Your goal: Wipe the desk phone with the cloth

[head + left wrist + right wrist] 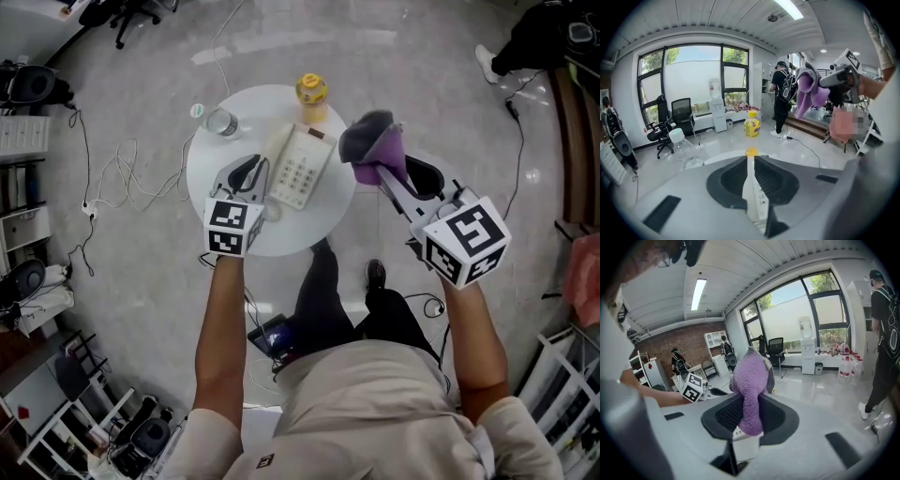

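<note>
A white desk phone [300, 165] lies on a small round white table [208, 161]. My left gripper [251, 169] hangs over the table just left of the phone, shut with nothing held. In the left gripper view only a thin strip of the phone [755, 197] shows through the slit between the jaws [750, 158]. My right gripper [386, 171] is off the table's right edge, raised, and shut on a purple cloth [375, 142]. The cloth [750, 380] stands up in a bunch from between the jaws [749, 401].
A yellow bottle [311, 94] stands at the table's far edge behind the phone. A clear plastic bottle [221, 122] stands at the far left. Cables [131, 178] trail over the floor to the left. A person in black [781, 96] stands by the windows.
</note>
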### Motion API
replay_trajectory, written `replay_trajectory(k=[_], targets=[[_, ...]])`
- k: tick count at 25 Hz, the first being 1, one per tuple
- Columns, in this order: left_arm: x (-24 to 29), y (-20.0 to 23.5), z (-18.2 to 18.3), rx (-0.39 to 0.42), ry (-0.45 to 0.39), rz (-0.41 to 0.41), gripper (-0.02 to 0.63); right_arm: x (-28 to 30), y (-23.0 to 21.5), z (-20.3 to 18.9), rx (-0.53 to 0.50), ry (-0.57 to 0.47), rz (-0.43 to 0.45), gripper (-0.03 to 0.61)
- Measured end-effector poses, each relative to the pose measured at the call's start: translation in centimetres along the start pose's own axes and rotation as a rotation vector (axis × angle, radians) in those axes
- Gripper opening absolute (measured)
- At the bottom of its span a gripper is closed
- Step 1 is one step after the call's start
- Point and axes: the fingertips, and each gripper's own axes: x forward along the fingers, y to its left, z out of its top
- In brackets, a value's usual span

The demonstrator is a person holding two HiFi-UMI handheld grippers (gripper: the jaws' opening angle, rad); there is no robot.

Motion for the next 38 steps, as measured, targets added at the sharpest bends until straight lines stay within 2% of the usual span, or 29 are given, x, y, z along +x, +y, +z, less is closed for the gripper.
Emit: replay_trajectory(k=[4,12,22,33,38], targets=[[2.2,1.0,-1.8,-0.003,0.029,-0.001,0.024,1.3,-0.6,-0.9,0.015,0.02,-0.004,0.08],[5.8,1.1,-4.7,-0.009,0.092,-0.023,0.111,2.7,-1.6,-2.9,0.046,0.053,-0.016,0.08],[9.0,1.6,-7.6,0.009,0.157,0.0,0.233,3.7,-2.1,-4.9,0.071,0.077,-0.031,0.08],[10.2,1.7,-9.3,0.024,0.199,0.008,0.236,3.5,-1.9,-5.8,0.069,0.098,-0.047,0.08],[10.4,2.1,-9.6,0.035,0.2,0.015,0.212,3.2,-1.8,-6.1,0.066,0.102,-0.051,0.08]])
